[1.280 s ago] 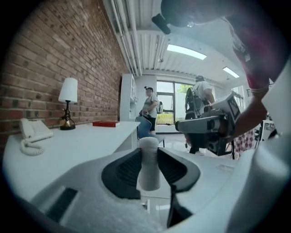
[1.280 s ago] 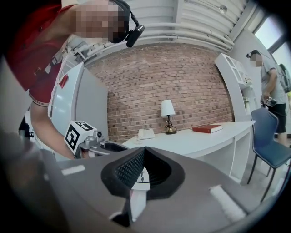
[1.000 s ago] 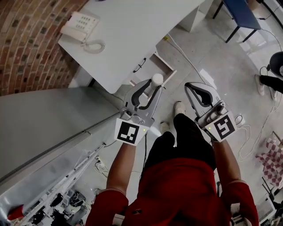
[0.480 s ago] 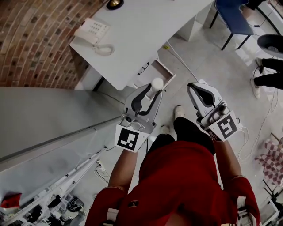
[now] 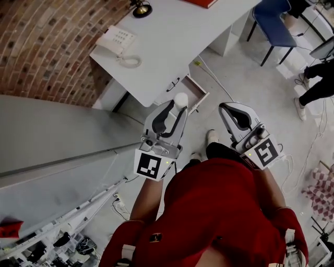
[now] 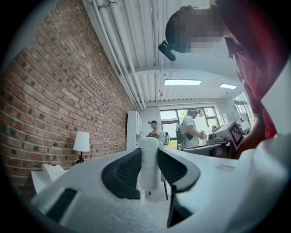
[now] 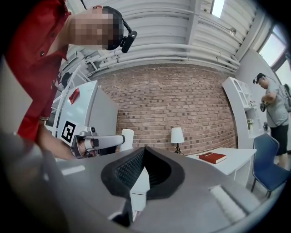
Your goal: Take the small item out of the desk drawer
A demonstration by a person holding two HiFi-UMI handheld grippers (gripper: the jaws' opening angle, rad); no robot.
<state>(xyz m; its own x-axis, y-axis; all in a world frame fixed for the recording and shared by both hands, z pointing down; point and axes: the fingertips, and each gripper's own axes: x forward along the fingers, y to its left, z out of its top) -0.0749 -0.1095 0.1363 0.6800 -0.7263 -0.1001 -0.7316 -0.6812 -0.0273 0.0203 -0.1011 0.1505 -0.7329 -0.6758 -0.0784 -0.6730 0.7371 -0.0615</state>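
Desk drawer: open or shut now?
Open: the head view shows the drawer pulled out from under the desk, its inside exposed; the left tool holds the white item.

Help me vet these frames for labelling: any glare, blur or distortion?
Head view: sharp, reflections on the glossy floor. Left gripper view: fisheye bows the brick wall; windows blown out; white cylinder slightly soft. Right gripper view: dark vignetted corners, glaring ceiling light.

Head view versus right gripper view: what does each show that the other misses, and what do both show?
Only the head view: the telephone on the desk and the person's white shoes. Only the right gripper view: the ceiling and the white shelf unit. Both: the left hand-held gripper shut on the small white item, the red book and the brick wall.
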